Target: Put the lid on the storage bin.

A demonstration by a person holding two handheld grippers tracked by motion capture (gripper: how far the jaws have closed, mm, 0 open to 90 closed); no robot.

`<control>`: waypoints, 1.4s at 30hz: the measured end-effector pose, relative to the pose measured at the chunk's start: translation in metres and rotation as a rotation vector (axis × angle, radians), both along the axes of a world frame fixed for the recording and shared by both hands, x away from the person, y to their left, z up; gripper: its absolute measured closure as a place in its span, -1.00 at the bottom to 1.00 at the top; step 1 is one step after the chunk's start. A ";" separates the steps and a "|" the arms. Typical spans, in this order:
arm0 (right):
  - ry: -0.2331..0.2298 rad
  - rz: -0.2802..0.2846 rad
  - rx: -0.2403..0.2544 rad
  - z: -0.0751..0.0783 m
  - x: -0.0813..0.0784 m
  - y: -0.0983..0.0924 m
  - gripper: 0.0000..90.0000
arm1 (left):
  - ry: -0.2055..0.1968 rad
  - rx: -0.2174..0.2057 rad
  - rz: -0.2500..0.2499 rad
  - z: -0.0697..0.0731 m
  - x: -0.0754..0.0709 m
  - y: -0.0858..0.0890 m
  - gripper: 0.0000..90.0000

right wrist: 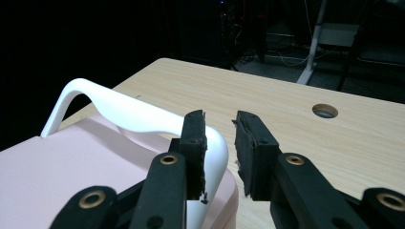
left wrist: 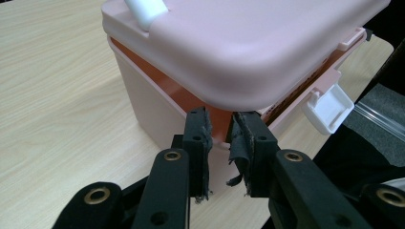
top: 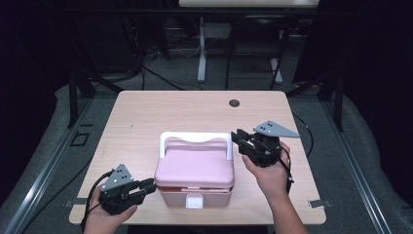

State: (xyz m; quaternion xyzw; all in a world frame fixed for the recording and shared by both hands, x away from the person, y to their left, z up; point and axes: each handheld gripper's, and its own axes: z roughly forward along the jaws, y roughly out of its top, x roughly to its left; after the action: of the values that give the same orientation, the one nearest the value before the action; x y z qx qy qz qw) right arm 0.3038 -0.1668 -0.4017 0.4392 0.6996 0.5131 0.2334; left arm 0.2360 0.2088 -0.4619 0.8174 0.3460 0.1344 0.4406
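From my station I read the wooden table (top: 146, 112) first, pale grain, a round cable hole (top: 234, 103) near its far edge; dark floor and desk legs beyond. On the near half, about centred, sits the pink box (top: 195, 170); its lid (left wrist: 248, 47) is down but riding slightly proud of the base at the corner, an orange inner wall (left wrist: 157, 71) showing in the seam; white handle (top: 195, 138) lies along the far side of the lid; white latch (top: 194, 201) on the near face hangs unfastened.

Left gripper (top: 146, 186) sits at the box's near-left corner, held low by the left hand (top: 104, 217); in the left gripper view its jaws stand partly spread, tips just under the lid's corner edge, the pads torn; I cannot tell if they touch the box.

Right gripper (top: 239, 139) sits at the handle's right end, held by the right hand (top: 268, 175); jaws partly spread, the handle's curved end beside one jaw, nothing pinched.
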 end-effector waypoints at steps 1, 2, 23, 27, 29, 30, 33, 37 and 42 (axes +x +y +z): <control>0.000 0.000 0.001 0.000 0.000 0.000 0.63 | -0.003 0.004 -0.004 0.000 0.000 0.000 0.67; 0.000 0.000 0.001 0.000 0.000 0.000 0.63 | 0.000 -0.001 0.001 0.000 -0.001 0.000 0.67; -0.003 -0.001 0.006 0.000 0.000 -0.001 0.63 | 0.024 0.007 0.000 -0.007 -0.006 0.004 0.67; -0.003 0.001 0.011 0.001 -0.001 -0.001 0.63 | 0.030 0.001 0.004 -0.008 -0.008 0.007 0.66; -0.003 0.000 0.014 0.001 -0.001 -0.001 0.63 | 0.022 -0.001 0.005 -0.008 -0.008 0.008 0.66; -0.003 0.000 0.013 0.001 -0.001 -0.001 0.63 | 0.023 -0.004 0.008 -0.007 -0.008 0.008 0.66; -0.003 0.000 0.013 0.001 -0.001 -0.001 0.63 | 0.016 -0.003 0.009 -0.006 -0.007 0.009 0.66; -0.004 -0.001 0.012 0.001 -0.001 -0.001 0.63 | 0.018 -0.007 0.023 -0.005 -0.003 0.010 0.64; -0.003 -0.001 0.010 0.001 -0.001 -0.001 0.62 | 0.009 -0.016 0.037 -0.001 0.000 0.010 0.55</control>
State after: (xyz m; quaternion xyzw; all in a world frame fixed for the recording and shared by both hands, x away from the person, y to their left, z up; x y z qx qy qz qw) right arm 0.3031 -0.1682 -0.4007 0.4400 0.6963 0.5173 0.2324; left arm 0.2357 0.2192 -0.4624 0.8078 0.3640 0.1361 0.4432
